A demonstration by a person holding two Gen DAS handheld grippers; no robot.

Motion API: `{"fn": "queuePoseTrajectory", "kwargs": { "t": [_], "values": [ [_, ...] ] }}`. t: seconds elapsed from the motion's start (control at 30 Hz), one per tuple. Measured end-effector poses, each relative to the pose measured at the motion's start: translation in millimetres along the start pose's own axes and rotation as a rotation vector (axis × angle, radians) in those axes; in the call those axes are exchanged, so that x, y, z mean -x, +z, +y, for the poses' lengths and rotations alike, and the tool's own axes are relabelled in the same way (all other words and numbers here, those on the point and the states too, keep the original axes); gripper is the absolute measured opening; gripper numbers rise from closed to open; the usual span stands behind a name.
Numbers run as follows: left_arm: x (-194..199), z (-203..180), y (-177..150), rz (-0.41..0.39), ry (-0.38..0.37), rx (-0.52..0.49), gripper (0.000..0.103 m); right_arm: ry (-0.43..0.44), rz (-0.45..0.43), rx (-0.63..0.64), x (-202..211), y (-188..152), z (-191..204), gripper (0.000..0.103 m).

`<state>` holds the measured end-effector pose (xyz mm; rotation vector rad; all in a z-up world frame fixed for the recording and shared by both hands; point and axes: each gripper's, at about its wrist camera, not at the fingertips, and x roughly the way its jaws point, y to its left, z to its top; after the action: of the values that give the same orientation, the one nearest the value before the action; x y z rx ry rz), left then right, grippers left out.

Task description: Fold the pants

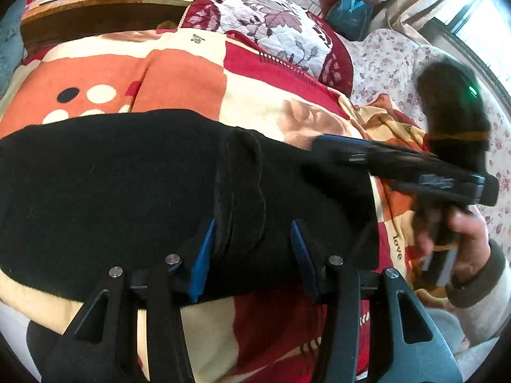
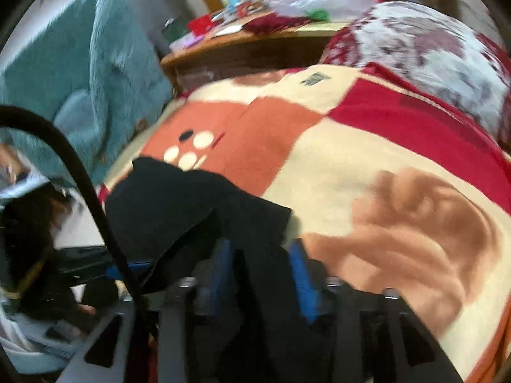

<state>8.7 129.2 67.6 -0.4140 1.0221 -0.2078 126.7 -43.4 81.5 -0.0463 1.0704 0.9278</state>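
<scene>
Black pants (image 1: pixel 127 191) lie folded across an orange, red and cream blanket (image 1: pixel 179 76). My left gripper (image 1: pixel 252 252) rests low on their near edge. Its blue pads (image 1: pixel 204 255) stand apart on either side of a raised fold, without squeezing it. In the left wrist view my right gripper (image 1: pixel 322 146) comes in from the right over the pants' far right corner, held by a hand (image 1: pixel 469 239). The blurred right wrist view shows the right gripper (image 2: pixel 263 265) shut on a bunch of the black pants (image 2: pixel 166 198), which trail up and to the left over the blanket (image 2: pixel 351 159).
A quilted floral pillow (image 1: pixel 271 25) lies at the blanket's far end, before a cluttered wooden shelf (image 1: pixel 95 9). A floral sheet (image 1: pixel 389 57) and a bright window are at the right. A teal fluffy cloth (image 2: pixel 80 79) hangs at the left, and a black cable (image 2: pixel 83 178) crosses the right wrist view.
</scene>
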Motion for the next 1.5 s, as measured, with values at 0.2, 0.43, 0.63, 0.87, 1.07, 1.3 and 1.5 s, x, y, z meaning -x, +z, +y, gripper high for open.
{"fn": "queuePoseTrajectory", "kwargs": {
  "t": [0.2, 0.43, 0.63, 0.87, 1.07, 1.3, 1.5],
  "values": [
    [-1, 0, -5, 0.000, -0.010, 0.029, 0.047, 0.013, -0.060, -0.166, 51, -46, -28, 0.056],
    [-4, -3, -5, 0.010, 0.000, 0.031, 0.047, 0.002, -0.066, -0.301, 60, -77, -41, 0.067],
    [-9, -6, -8, 0.022, 0.016, 0.030, 0.047, 0.125, 0.013, -0.401, 25, -87, -56, 0.066],
    [-16, -16, -10, 0.057, -0.008, 0.023, 0.047, 0.103, -0.010, -0.326, 26, -83, -46, 0.034],
    [-16, -23, -13, 0.045, -0.014, 0.017, 0.047, 0.048, 0.010, -0.280, 36, -74, -49, 0.033],
    [-3, -21, -16, 0.039, -0.009, 0.016, 0.047, 0.019, -0.009, -0.408, 37, -87, -70, 0.048],
    [18, -17, -21, -0.003, 0.017, 0.019, 0.047, -0.091, -0.097, -0.295, 78, -70, -43, 0.048]
  ]
}}
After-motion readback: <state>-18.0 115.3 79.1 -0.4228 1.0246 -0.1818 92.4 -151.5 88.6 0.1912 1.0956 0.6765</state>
